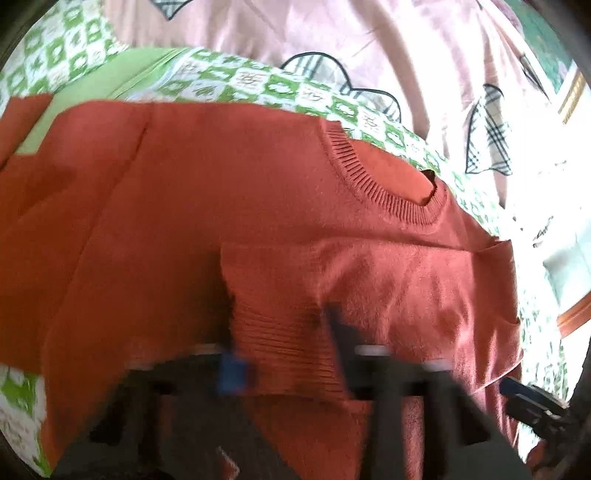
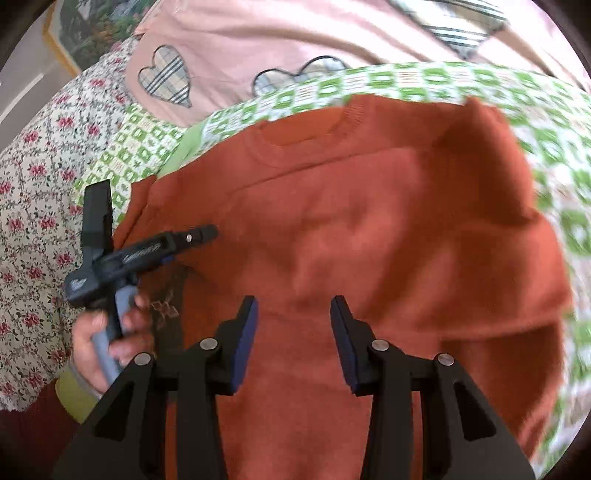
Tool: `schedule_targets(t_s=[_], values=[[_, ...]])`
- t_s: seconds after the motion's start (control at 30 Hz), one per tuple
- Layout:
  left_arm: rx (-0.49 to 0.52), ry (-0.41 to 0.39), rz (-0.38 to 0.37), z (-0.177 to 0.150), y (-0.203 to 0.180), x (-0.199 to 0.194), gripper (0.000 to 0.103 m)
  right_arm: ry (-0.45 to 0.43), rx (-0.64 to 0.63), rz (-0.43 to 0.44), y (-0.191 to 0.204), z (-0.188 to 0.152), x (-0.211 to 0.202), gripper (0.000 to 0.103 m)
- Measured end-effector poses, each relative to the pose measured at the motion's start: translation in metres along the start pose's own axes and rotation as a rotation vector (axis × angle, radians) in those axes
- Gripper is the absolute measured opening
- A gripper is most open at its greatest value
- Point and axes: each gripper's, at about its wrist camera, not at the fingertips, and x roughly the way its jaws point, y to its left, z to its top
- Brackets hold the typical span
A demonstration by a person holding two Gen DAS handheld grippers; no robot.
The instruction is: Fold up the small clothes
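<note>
A rust-orange knitted sweater (image 1: 166, 206) lies spread flat on the bed, its ribbed neck (image 1: 384, 192) toward the far side. One sleeve is folded over the body, ending in a ribbed cuff (image 1: 288, 347). My left gripper (image 1: 284, 332) is blurred; its fingers stand apart with that cuff lying between them. In the right wrist view my right gripper (image 2: 293, 314) hovers open over the sweater (image 2: 388, 240), nothing between its pads (image 2: 245, 332). A hand (image 2: 92, 343) holds the left tool at the sweater's left edge.
The sweater rests on a green-and-white checked bedspread (image 1: 258, 85) (image 2: 554, 155). Behind it lies a pink quilt with plaid hearts (image 1: 388, 40) (image 2: 258, 37). A floral sheet (image 2: 33, 221) covers the left side, and a framed picture (image 2: 92, 33) stands behind it.
</note>
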Motion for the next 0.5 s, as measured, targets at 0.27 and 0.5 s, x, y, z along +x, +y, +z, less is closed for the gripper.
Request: schedule_targets(t_s=[0.27,0.5], values=[[0.079,-0.105,0.148,0.008,0.023,-0.031,0.003,-0.091,0.023,-0.117,-0.033,0.007,-0.042,0.042],[0.089,-0.119,0.144,0.002,0.025,-0.033,0.003,-0.103,0.082,-0.258,-0.081,0.041,-0.033,0.048]])
